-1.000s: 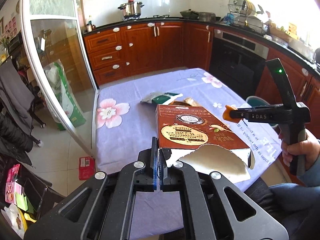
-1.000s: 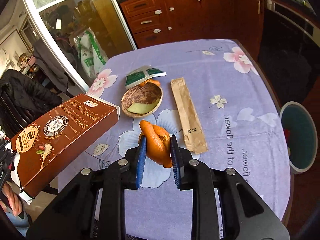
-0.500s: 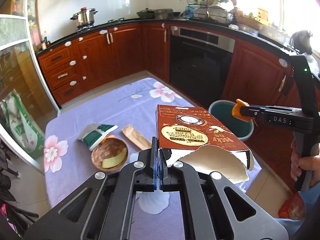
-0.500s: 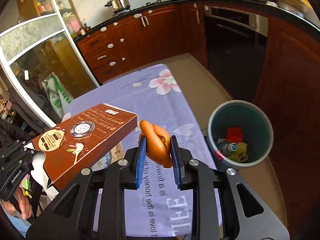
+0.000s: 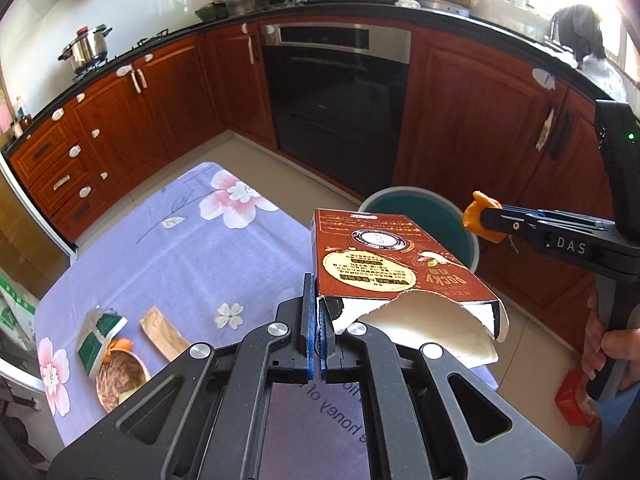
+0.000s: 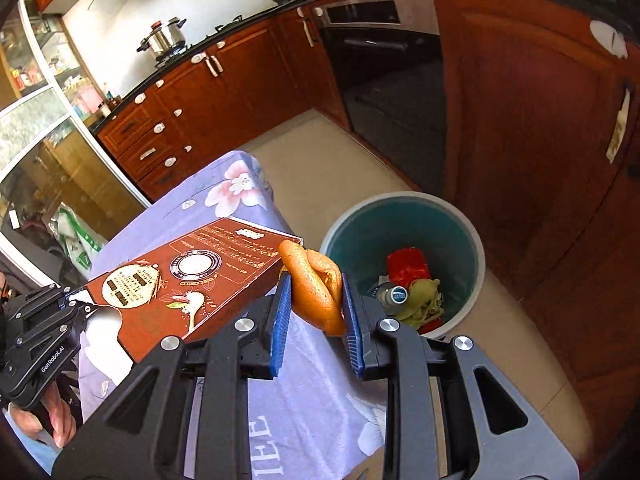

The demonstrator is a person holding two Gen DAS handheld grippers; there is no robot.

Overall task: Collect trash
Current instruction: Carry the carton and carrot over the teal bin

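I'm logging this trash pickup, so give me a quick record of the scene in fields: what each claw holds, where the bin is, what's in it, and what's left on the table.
left claw: shut on the torn edge of the brown carton
right claw: shut on the orange peel
bin: teal, on the floor past the table's edge, beside the cabinets
bin contents: red packet, bottle, yellow-green scraps
left on table: green packet, paper sleeve, coconut shell
progress: both items held in the air, none dropped yet
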